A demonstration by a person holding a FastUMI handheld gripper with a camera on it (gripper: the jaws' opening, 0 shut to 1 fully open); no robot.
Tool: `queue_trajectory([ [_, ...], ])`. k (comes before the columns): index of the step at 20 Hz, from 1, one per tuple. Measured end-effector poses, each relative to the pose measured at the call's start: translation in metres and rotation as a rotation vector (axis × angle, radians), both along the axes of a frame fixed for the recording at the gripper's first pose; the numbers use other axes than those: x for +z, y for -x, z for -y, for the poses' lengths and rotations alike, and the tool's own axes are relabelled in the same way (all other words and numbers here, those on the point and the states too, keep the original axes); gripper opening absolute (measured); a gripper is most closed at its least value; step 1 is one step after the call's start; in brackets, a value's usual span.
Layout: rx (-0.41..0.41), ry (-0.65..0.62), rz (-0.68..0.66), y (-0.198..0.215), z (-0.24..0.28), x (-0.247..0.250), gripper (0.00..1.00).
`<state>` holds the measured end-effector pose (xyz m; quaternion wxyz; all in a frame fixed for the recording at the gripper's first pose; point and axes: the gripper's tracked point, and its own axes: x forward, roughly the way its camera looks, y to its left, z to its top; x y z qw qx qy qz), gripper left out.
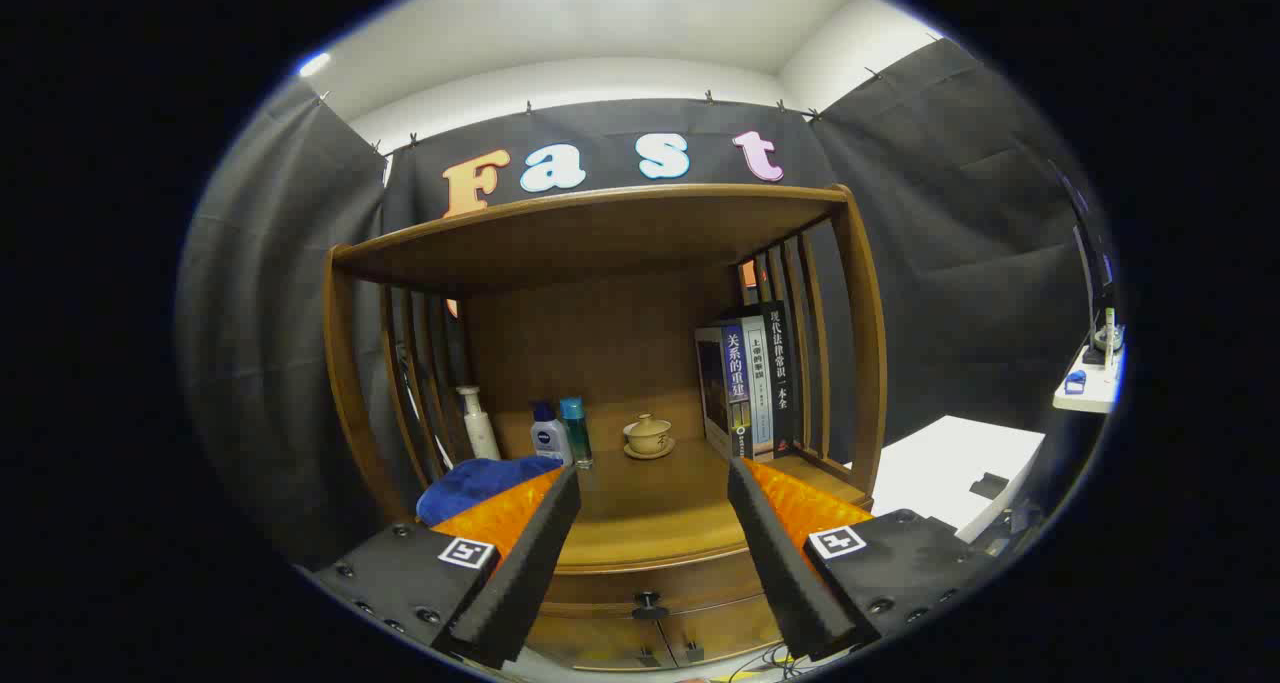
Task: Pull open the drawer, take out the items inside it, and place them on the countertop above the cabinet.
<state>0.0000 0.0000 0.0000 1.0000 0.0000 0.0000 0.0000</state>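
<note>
I have the gripper (652,493) hanging in front of the cabinet with its fingers spread wide and nothing between them. The wide brown wooden drawer (640,585) sits shut, just under the curved front edge of the polished wooden countertop (640,523). Its small dark round knob (648,600) lies below and ahead of the fingertips, roughly centred between them (so I judge the approach is a drop and a push forward, not a sideways shift). The drawer front runs crosswise to the fingers. On the countertop stand a pale ceramic lidded cup on a saucer (649,435), a soft blue folded cloth (478,485), three plastic bottles (520,428) and upright books (750,383)
</note>
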Motion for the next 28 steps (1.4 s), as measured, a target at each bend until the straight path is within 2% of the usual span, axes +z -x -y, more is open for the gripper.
queue_trajectory([
  [8,0.016,0.088,0.027,-0.002,-0.011,0.004,0.98],
  [17,0.036,0.083,0.026,-0.008,-0.019,-0.001,0.98],
  [23,0.046,0.048,0.010,-0.021,-0.017,-0.029,0.98],
  [28,0.041,0.020,-0.021,-0.043,-0.005,-0.077,0.98],
])
